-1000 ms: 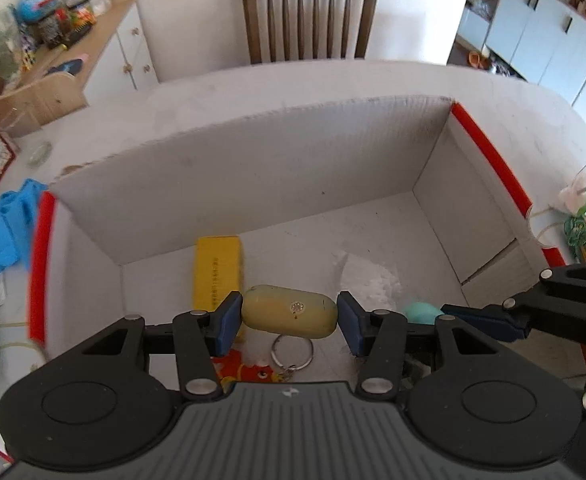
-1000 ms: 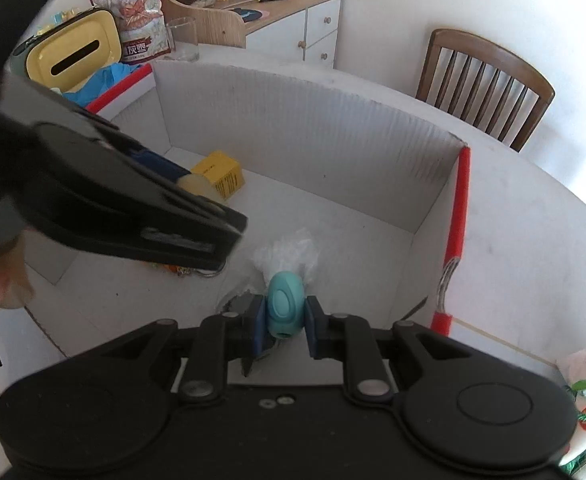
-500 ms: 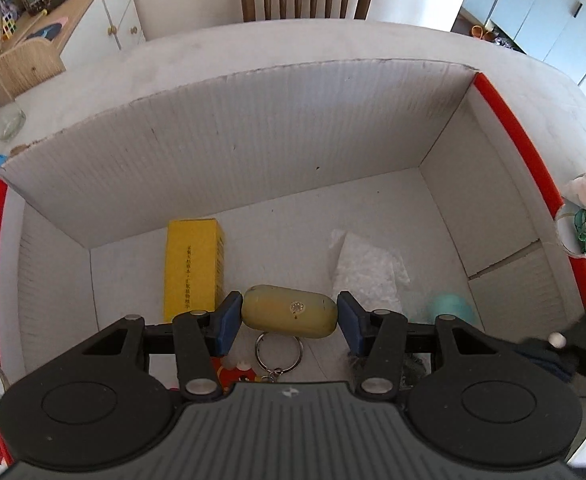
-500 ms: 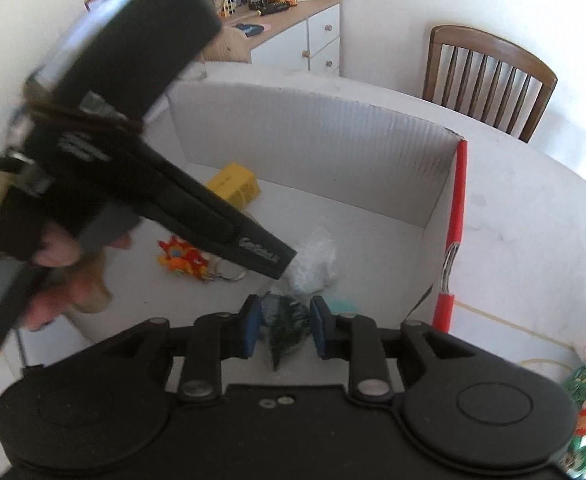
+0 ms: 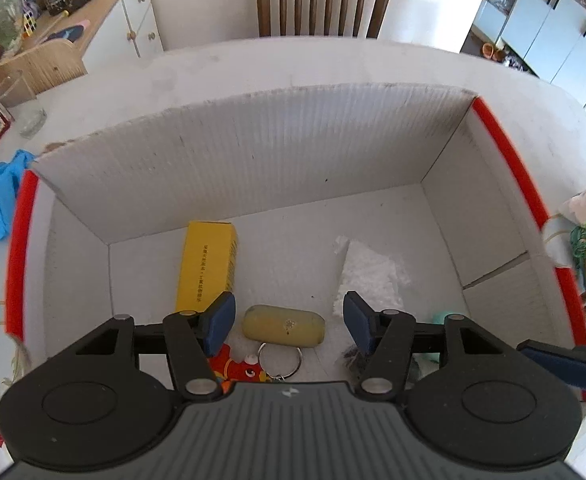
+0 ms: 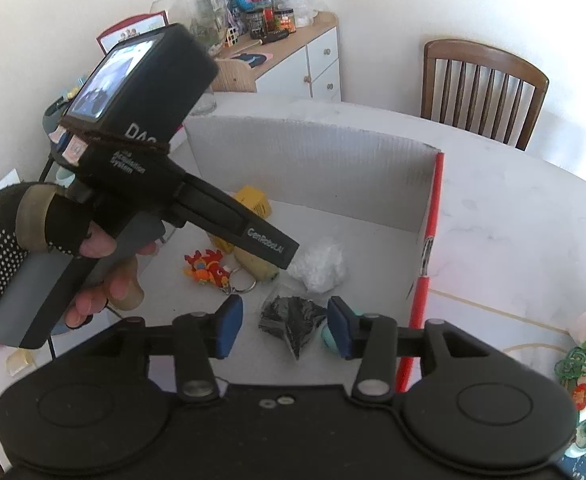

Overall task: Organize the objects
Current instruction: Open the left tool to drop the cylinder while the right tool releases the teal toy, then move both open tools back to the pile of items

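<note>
Both claws having just let go, the left gripper (image 5: 289, 322) is hanging spread wide over the yellowish capsule (image 5: 283, 325) now lying in the box (image 5: 253, 152), the right gripper (image 6: 281, 326) equally wide above the teal piece (image 6: 327, 336), release step looking done, next needing a fresh table item.

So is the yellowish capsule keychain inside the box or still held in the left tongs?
Inside. The capsule keychain lies on the box floor, and the left tongs are open, pads clear of it.

Both grippers' fingers (image 5: 225, 322) newly spread, objects released.
</note>
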`<action>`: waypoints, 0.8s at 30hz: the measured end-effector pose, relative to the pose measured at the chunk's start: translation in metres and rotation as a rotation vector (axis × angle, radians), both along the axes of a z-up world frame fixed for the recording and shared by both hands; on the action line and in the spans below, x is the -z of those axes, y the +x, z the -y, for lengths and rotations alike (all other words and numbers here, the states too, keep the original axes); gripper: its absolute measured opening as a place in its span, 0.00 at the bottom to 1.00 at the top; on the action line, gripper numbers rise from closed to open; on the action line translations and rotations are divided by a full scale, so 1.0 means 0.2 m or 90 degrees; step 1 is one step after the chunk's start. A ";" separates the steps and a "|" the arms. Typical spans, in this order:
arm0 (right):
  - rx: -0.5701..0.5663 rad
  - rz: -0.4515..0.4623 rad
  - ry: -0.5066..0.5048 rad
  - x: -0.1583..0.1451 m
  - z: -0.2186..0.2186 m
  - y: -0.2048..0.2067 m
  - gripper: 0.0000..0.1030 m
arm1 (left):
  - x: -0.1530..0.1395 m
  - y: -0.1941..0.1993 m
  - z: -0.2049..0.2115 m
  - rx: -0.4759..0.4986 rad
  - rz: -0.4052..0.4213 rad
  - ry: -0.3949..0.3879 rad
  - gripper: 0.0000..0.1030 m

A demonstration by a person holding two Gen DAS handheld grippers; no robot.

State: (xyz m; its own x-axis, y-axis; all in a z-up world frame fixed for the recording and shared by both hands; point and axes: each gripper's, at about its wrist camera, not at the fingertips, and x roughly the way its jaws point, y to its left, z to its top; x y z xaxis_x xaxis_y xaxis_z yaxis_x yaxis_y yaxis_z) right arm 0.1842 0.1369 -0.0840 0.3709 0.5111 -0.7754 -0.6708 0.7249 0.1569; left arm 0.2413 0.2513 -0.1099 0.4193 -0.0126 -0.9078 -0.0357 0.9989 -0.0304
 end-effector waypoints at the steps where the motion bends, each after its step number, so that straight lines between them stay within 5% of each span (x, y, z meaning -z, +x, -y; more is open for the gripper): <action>1: 0.001 0.003 0.003 -0.01 0.01 -0.01 0.45 | -0.02 -0.01 0.00 -0.002 0.006 0.000 0.57; 17: 0.011 0.033 0.059 -0.22 0.23 -0.11 0.57 | -0.35 -0.31 0.07 -0.008 0.134 0.005 0.58; 24: 0.014 0.029 0.086 -0.26 0.36 -0.12 0.71 | -0.44 -0.41 0.17 -0.001 0.164 -0.015 0.69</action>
State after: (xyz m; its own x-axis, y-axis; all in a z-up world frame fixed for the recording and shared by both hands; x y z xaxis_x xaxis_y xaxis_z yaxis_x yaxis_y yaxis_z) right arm 0.1604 0.0656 -0.0311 0.4164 0.6006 -0.6825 -0.6632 0.7142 0.2239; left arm 0.1599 0.2183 -0.0214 0.6364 -0.0324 -0.7707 -0.0251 0.9977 -0.0627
